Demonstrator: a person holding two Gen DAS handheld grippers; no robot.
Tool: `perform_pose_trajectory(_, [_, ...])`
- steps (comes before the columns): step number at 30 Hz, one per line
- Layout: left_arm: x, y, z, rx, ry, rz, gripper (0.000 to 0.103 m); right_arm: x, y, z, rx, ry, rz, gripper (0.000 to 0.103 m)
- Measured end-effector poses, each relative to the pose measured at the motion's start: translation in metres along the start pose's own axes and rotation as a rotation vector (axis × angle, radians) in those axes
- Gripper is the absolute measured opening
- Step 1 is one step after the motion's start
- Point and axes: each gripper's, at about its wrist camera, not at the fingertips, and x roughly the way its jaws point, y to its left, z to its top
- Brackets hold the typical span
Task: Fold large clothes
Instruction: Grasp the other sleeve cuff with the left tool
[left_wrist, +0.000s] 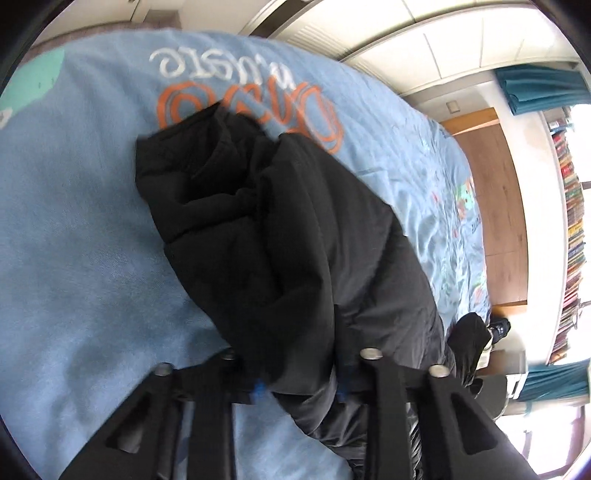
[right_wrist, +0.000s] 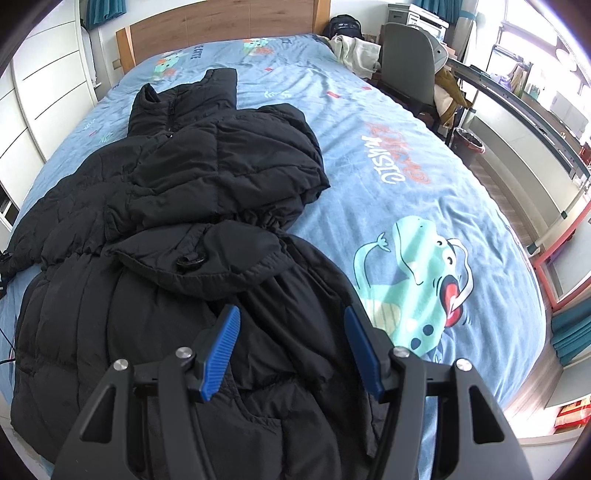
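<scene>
A large black puffer coat (right_wrist: 173, 206) lies spread on the blue printed bedspread (right_wrist: 406, 206), collar toward the headboard, one sleeve folded across its body. My right gripper (right_wrist: 291, 343) is open, its blue pads (right_wrist: 221, 350) just above the coat's lower part, holding nothing. In the left wrist view my left gripper (left_wrist: 299, 387) is shut on a thick fold of the black coat (left_wrist: 280, 229), which hangs bunched from the jaws over the bedspread (left_wrist: 85, 240). Its pads are mostly hidden by the fabric.
A wooden headboard (right_wrist: 221, 29) stands at the far end. A grey chair (right_wrist: 406, 70) with clothes, a desk and a red-rimmed bin (right_wrist: 469, 142) stand along the bed's right side. White wardrobes (right_wrist: 44, 96) line the left. Bookshelves (left_wrist: 572, 229) show in the left wrist view.
</scene>
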Motion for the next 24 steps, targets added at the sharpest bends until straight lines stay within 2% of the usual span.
perform_pose_trajectory(6, [-0.027, -0.023, -0.003, 0.057, -0.04, -0.012, 0.014, -0.005, -0.004, -0.003, 0.006, -0.017, 0.026, 0.058])
perform_pose_trajectory(14, [-0.068, -0.082, -0.02, 0.192, -0.092, -0.038, 0.012, -0.017, -0.02, -0.014, 0.043, -0.051, 0.059, 0.058])
perform_pose_trajectory(20, [-0.088, -0.155, -0.058, 0.36, -0.109, -0.07, 0.012, -0.026, -0.035, -0.024, 0.08, -0.081, 0.09, 0.058])
perform_pose_trajectory(24, [-0.093, -0.2, -0.099, 0.489, -0.094, -0.093, 0.012, -0.031, -0.043, -0.03, 0.096, -0.102, 0.107, 0.058])
